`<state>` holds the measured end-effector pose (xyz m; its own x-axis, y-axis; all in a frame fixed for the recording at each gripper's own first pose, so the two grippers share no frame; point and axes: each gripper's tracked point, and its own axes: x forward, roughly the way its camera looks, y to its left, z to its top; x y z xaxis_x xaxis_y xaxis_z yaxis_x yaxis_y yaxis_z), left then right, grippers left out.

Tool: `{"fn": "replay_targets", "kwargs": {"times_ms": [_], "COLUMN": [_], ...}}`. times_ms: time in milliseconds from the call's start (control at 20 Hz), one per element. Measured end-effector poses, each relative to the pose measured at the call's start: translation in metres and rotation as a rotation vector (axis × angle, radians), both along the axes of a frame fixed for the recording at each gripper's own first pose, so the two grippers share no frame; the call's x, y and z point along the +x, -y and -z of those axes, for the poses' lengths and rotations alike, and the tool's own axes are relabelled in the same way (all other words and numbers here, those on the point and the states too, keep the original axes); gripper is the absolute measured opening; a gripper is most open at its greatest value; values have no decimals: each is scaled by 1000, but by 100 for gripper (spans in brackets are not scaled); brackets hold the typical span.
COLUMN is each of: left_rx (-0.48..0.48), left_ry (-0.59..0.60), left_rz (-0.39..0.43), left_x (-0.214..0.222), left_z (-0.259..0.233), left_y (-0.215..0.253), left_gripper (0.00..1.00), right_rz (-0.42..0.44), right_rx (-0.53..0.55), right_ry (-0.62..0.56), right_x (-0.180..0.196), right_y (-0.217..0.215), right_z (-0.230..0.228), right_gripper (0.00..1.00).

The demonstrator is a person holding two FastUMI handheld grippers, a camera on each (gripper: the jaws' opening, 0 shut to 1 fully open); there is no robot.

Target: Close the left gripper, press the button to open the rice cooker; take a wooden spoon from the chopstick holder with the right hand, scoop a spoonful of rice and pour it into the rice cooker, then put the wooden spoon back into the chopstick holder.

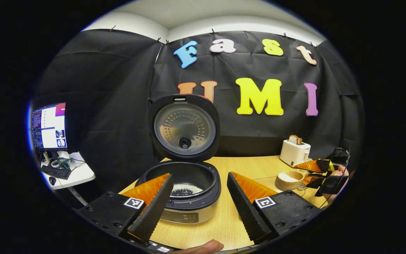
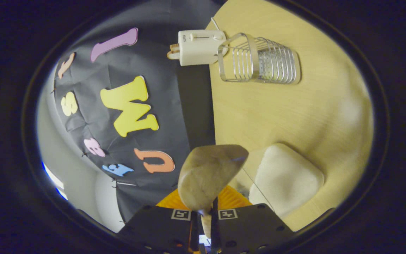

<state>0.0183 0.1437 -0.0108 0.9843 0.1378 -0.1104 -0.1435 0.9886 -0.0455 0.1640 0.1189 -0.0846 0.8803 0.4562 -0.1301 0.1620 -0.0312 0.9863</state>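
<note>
The wooden spoon (image 2: 208, 176) sits clenched in the right gripper (image 2: 206, 211), bowl tilted above the rice bowl (image 2: 287, 180). The rice cooker (image 1: 185, 183) stands open with rice inside, between the released left gripper (image 1: 199, 197) fingers. Judged remaining: returning the spoon to the chopstick holder (image 2: 259, 60) on the counter (image 2: 294, 113).

Legible markings are few.

Square black-and-white fiducial markers, carrying a coded pattern and no letters or numbers, sit on the left tongs (image 1: 196, 197), one on each finger mount. Two similar markers sit on the right tongs (image 2: 208, 211).

The toaster (image 2: 197, 47) carries a short printed word beside its slider, too small to read.

The rice cooker (image 1: 183, 197) has a front control panel with small markings, also too small to read.

The monitor (image 1: 49, 125) displays content that cannot be resolved.
</note>
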Motion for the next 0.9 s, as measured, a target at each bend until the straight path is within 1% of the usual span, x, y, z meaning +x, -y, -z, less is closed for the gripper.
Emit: {"fn": "replay_targets", "kwargs": {"times_ms": [50,100,150,250,400,600,750,900], "left_rx": [-3,-11,-19,-15,-4,-33,-16,-6], "left_ry": [3,10,13,18,30,48,51,49], "left_rz": [-1,-4,-2,7,-2,-25,-14,-31], "left_x": [0,0,-2,-2,-8,-15,-16,-19], "left_z": [-1,-3,-4,-4,-8,-13,-13,-11], "left_y": [0,-1,-1,1,-7,-22,-25,-38], "left_gripper": [98,98,98,98,98,98,98,98], "right_rz": [-3,-10,-12,-7,-19,-59,-93,-129], "right_rx": [17,31,40,30,14,-34,-74,-132], "right_ry": [12,19,21,26,42,74,82,98], "right_x": [-1,-3,-4,-4,-8,-10,-5,-2], "right_y": [1,0,0,-2,-13,-45,-75,-111], "right_z": [-7,-11,-14,-19,-31,-58,-74,-89], "right_gripper": [10,13,13,12,12,13,13,13]}}
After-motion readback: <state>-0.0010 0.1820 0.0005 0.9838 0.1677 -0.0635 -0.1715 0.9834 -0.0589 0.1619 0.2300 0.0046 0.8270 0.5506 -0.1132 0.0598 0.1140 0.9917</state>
